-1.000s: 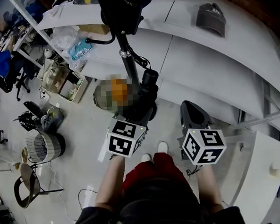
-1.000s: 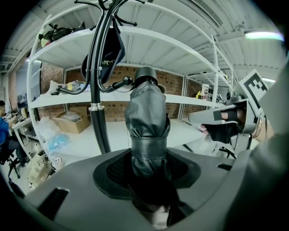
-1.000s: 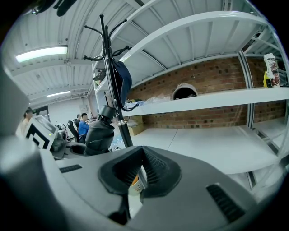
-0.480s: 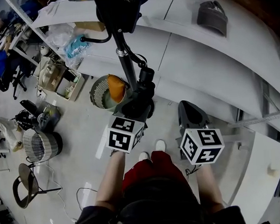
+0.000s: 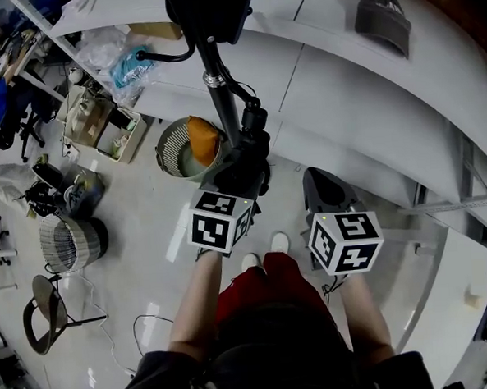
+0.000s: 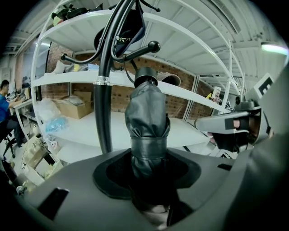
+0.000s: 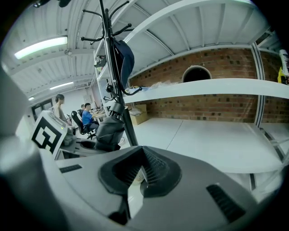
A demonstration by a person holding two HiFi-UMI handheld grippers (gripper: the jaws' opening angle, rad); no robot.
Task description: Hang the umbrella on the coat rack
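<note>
I see the white shelves (image 5: 344, 85) sweeping across the head view in broad, smooth, curved tiers, with rough brick behind them. In front stands the rack (image 5: 222, 109), a slim glossy black pole with a silver collar and curled, ball-tipped hooks at its top. On the floor by its foot sits a round wire basket (image 5: 183, 148) with something orange inside.

The umbrella (image 6: 146, 122) is folded short. Its matt black fabric is wrinkled and gathered under a smooth band, and it ends in a rounded knob. It stands upright just beside the pole and is not yet on any hook.

My left gripper (image 6: 146, 180) is clamped on the umbrella's lower end. My right gripper (image 7: 140, 176) sits off to the right, clear of the umbrella, with its ribbed pads drawn together on nothing.

A soft grey cap (image 5: 383, 21) lies on an upper shelf.
</note>
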